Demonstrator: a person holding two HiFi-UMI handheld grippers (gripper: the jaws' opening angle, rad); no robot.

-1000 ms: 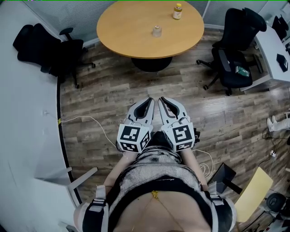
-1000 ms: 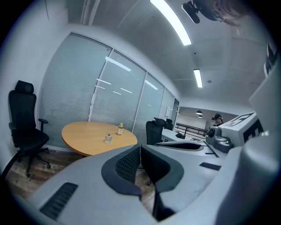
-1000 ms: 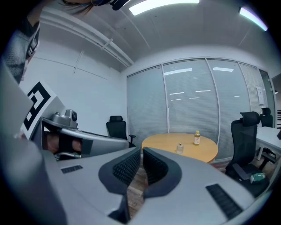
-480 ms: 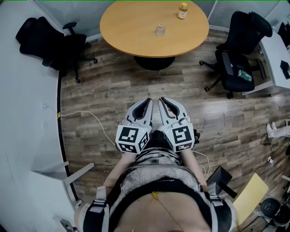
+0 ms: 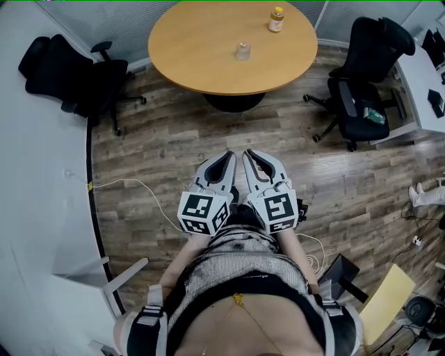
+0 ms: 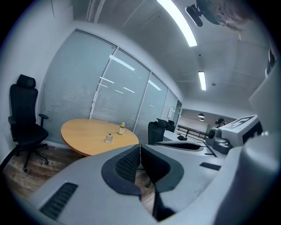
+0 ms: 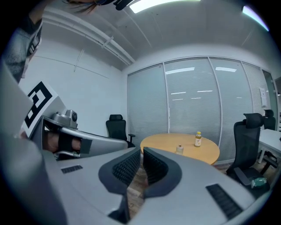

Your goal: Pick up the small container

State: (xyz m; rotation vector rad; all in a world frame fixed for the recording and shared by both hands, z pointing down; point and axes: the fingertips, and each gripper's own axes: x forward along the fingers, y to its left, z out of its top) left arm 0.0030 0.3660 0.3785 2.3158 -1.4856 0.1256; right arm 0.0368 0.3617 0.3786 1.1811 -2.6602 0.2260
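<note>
Head view, read left to right. Black office chair (image 5: 69, 73) at the far left, beside the round wooden table (image 5: 195, 66). White cable (image 5: 142, 184) trails over the plank floor (image 5: 160, 139).

Left gripper (image 5: 226, 157) is held low in front of the person's torso and aimed toward the table. Its jaws are pressed together with nothing between them (in its own view the ridged pads meet at the tip).

Small container (image 5: 242, 50) is clear and upright, standing near the middle of the table — well apart from both grippers.

Right gripper (image 5: 252, 154) sits just beside the left one, its jaws likewise closed on nothing.

Yellow-capped bottle (image 5: 276, 19) stands upright near the table's far edge, right of the container and apart from it.

Second black office chair (image 5: 361, 83) is right of the table — there is a small greenish item (image 5: 372, 109) on its seat, too small to identify
</note>
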